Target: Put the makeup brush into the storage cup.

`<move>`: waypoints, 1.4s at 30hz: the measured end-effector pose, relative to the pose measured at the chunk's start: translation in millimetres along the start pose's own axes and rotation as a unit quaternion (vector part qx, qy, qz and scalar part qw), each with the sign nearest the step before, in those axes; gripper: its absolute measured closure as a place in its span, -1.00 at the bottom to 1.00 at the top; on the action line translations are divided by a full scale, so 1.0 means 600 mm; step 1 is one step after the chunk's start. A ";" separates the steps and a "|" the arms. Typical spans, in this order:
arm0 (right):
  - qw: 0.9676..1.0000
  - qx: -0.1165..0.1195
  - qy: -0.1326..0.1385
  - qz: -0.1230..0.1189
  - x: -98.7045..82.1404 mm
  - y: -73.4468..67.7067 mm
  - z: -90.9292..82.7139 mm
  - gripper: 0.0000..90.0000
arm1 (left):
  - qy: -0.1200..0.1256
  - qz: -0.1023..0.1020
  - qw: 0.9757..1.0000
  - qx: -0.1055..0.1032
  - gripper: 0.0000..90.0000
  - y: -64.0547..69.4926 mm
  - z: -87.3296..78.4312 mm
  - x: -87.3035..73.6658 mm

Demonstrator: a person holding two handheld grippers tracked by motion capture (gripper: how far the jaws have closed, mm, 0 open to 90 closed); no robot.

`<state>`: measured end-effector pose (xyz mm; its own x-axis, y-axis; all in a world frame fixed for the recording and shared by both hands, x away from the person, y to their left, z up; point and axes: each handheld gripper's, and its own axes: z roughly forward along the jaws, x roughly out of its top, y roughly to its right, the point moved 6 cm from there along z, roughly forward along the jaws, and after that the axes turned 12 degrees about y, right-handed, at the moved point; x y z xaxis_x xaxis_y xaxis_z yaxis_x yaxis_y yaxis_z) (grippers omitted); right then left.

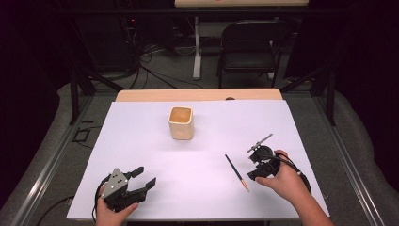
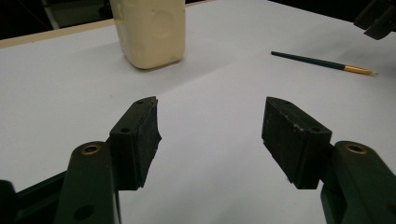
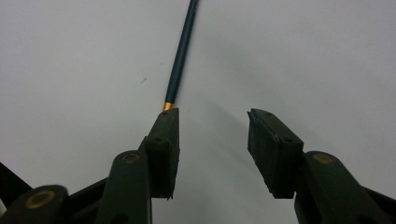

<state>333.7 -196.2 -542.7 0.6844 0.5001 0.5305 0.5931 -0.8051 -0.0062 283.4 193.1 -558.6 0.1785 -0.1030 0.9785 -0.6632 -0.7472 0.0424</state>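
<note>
Right gripper (image 1: 254, 165) hovers, jaws apart and empty, beside the paintbrush (image 1: 236, 173).
Its slim handle could roll or skid away from the cup (image 1: 181, 123) if nudged off-centre.

Between you and the cream square ceramic cup (image 1: 181, 122), white paper (image 1: 141, 141) lies bare; the thin dark-green paintbrush (image 1: 236, 172) seemingly lies flat.
</note>
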 end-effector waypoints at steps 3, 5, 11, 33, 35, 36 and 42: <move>1.000 0.002 -0.002 -0.007 0.008 -0.006 0.003 0.19 | 0.000 0.002 1.000 -0.001 -0.19 0.000 0.000 0.000; 1.000 0.004 -0.003 -0.010 0.013 -0.011 0.005 0.19 | 0.000 0.002 1.000 0.000 -0.19 -0.001 -0.001 0.000; 1.000 0.006 -0.007 -0.026 0.028 -0.021 0.009 0.19 | 0.000 0.002 1.000 -0.001 -0.19 -0.001 -0.001 0.001; 0.999 0.006 -0.044 -0.033 0.048 -0.039 0.029 0.16 | 0.000 0.001 1.000 -0.003 -0.19 0.000 -0.001 0.000; 0.999 0.004 -0.043 -0.032 0.048 -0.038 0.031 0.16 | -0.001 0.001 1.000 -0.002 -0.19 0.000 -0.001 0.000; 0.998 0.004 -0.044 -0.034 0.048 -0.038 0.033 0.16 | -0.002 0.001 1.000 -0.002 -0.19 0.000 -0.001 0.000; 0.998 0.011 -0.052 -0.017 0.044 -0.042 0.040 0.20 | 0.001 0.000 1.000 -0.003 -0.18 -0.001 -0.001 0.000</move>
<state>347.3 -154.9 -548.9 0.7039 0.5584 0.4390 0.6251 -0.7805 -0.0095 283.3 193.7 -558.3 0.1773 -0.1016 0.9789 -0.6672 -0.7436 0.0436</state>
